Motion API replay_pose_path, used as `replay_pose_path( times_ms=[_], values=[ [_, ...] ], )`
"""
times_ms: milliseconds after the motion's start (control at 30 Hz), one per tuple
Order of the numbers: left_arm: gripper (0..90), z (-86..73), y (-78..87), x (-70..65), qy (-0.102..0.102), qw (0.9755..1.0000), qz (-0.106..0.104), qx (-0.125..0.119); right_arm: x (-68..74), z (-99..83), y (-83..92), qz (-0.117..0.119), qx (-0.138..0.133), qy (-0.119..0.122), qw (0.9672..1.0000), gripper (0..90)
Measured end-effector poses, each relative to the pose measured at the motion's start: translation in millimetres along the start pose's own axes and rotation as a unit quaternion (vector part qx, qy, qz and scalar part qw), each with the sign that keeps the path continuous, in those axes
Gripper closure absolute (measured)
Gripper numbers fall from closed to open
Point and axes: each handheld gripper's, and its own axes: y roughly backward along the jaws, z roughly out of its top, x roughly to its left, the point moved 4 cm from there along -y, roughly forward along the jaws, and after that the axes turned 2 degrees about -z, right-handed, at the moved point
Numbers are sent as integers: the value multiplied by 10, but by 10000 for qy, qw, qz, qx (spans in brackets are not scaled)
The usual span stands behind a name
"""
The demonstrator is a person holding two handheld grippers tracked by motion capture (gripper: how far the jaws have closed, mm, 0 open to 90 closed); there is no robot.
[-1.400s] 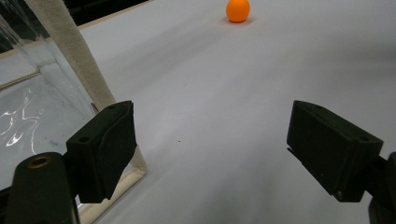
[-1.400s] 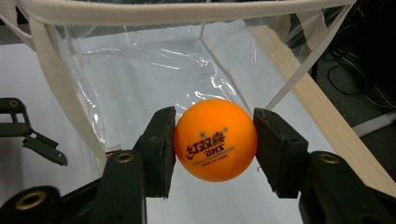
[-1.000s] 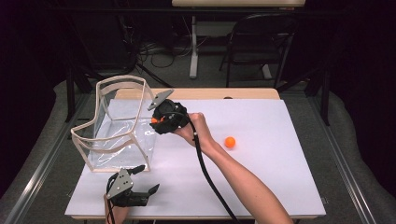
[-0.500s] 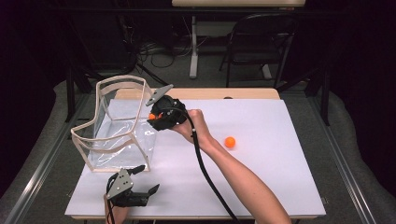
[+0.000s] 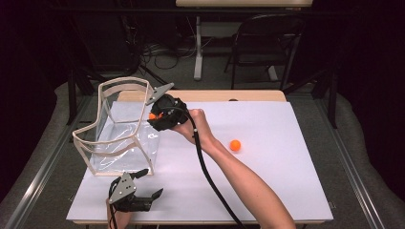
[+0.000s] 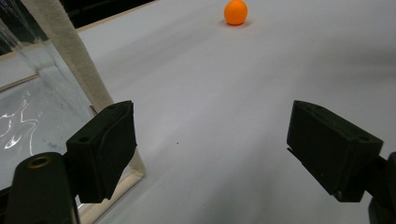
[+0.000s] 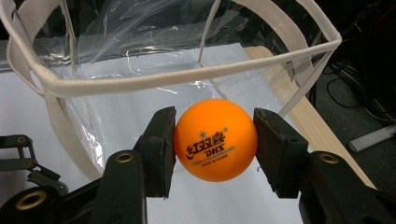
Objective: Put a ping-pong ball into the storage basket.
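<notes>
A clear plastic bag with a white fabric rim [image 5: 125, 80] stands open on the left of the white table [image 5: 277, 186]. My right gripper [image 5: 155, 117] hovers at the bag's right upper edge, shut on an orange ball [image 7: 215, 140] printed with red lettering. In the right gripper view the bag's rim [image 7: 187, 77] lies just beyond the ball. A second orange ball [image 5: 235, 145] rests on the table to the right of the hand, and shows far off as a ball [image 6: 235, 12] in the left gripper view. My left gripper [image 5: 150, 182] sits open by the table's front edge, beside the bag's corner trim [image 6: 70, 56].
A wooden strip [image 5: 248, 95] runs along the table's far edge. Behind it stand a dark chair [image 5: 267, 43] and a table leg [image 5: 198, 47] among floor cables. The right gripper's black cable [image 5: 210, 181] trails along the forearm to the front edge.
My right gripper, still holding the orange ball, has edged a little to the left toward the bag's rim. The left gripper has stayed where it was.
</notes>
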Motion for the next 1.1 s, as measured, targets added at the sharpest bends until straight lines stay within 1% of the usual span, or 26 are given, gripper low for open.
replay_pose_path(
  times_ms=[133,233,267,500,833,1100],
  values=[
    [157,3,-6,-9,5,10000,-2,-15,-12,36,19,-22,14,59,10000,507],
    [157,3,-7,-9,8,10000,1,-15,-31,65,49,-19,-21,-1,10000,507],
    [157,3,-8,-9,3,10000,1,-12,-37,75,56,-50,-23,26,10000,507],
    [157,5,-4,-11,-14,10000,-3,-5,-48,139,92,-74,-52,39,10000,507],
    [157,9,-9,-19,-30,10000,-6,5,26,301,120,-71,-180,106,9998,507],
    [157,11,0,-15,-26,10000,-2,-27,34,379,93,-94,-268,116,9995,507]
  ],
)
